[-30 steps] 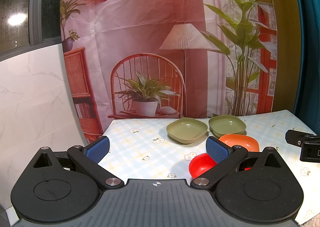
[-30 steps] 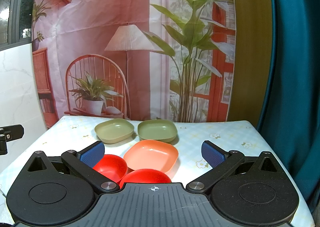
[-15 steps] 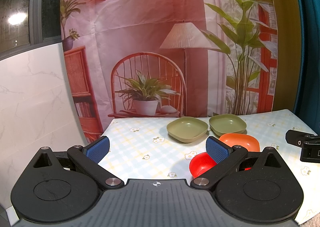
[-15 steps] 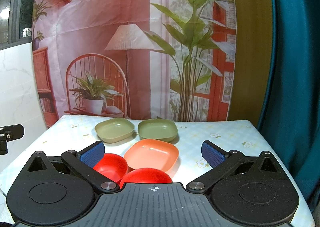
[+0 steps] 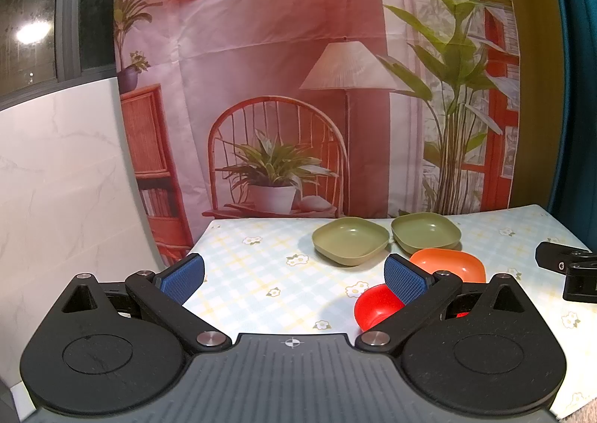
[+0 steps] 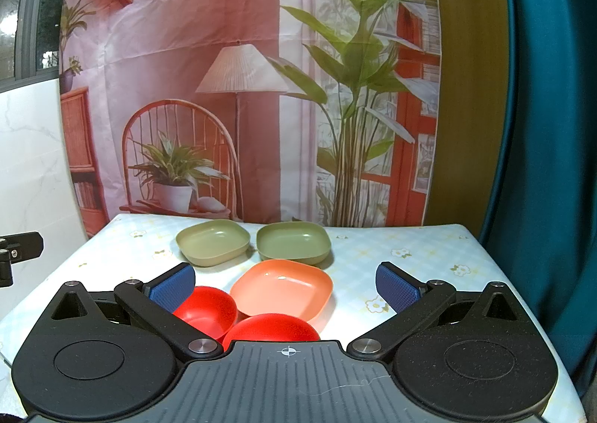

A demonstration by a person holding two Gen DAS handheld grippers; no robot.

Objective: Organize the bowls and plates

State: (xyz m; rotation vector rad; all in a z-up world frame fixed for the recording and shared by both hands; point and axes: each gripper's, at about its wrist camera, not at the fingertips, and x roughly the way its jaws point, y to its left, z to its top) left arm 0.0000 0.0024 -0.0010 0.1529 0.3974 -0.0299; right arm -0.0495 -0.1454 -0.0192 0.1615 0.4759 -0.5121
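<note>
The printed backdrop (image 6: 238, 87) with its lamp, chair and plants hangs behind everything, a teal curtain (image 6: 552, 124) to its right. Below it lies the worktop (image 6: 410, 247), covered in a pale checked cloth with small flowers.

My left hand-held gripper (image 5: 294, 273) hovers over the worktop's left part, its blue pads (image 5: 183, 275) spread wide with nothing between them. My right hand-held gripper (image 6: 285, 283) is spread just as wide and also grips nothing; it faces the dishes straight on, and its black tip shows at the right edge of the left wrist view.

At the far side, two green plates sit side by side, nearly touching: the left green plate (image 6: 212, 242) paler, the right green plate (image 6: 293, 240) a shade deeper. Just in front of them rests the orange plate (image 6: 282, 288). Nearest to me are two red bowls, close together: the left red bowl (image 6: 209, 311) partly behind my right gripper's left finger, and the near red bowl (image 6: 270, 327), partly hidden by the gripper body and right against the orange plate's front edge.
</note>
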